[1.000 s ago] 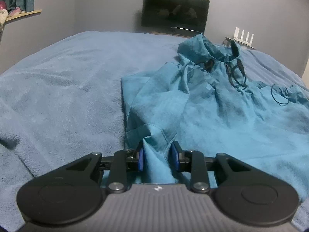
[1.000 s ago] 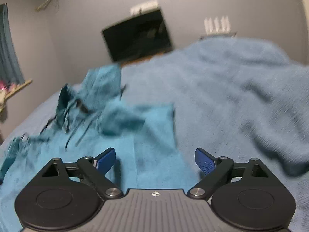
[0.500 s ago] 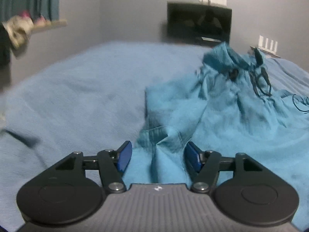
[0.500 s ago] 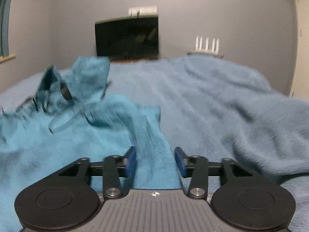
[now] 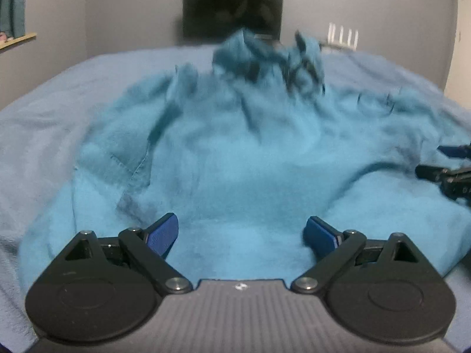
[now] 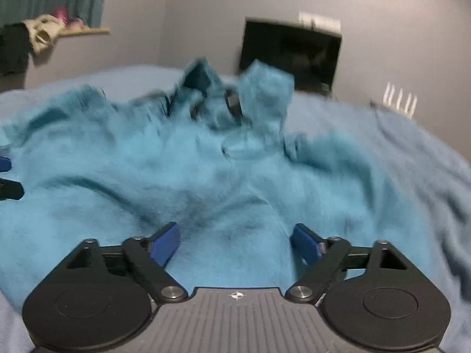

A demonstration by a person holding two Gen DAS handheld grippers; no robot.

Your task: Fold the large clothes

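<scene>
The crumpled teal fabric garment (image 5: 235,153) lies on the blue fleece-covered bed (image 5: 73,88), its dark-corded collar end toward the far edge. Left gripper (image 5: 243,232) and right gripper (image 6: 235,239) are both spread, holding nothing.

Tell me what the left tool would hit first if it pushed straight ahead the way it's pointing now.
Most likely the teal garment. The left tool is open, with the cloth spread right in front of its pads and filling the path ahead. The picture is blurred, so how close the cloth lies is hard to judge.
</scene>
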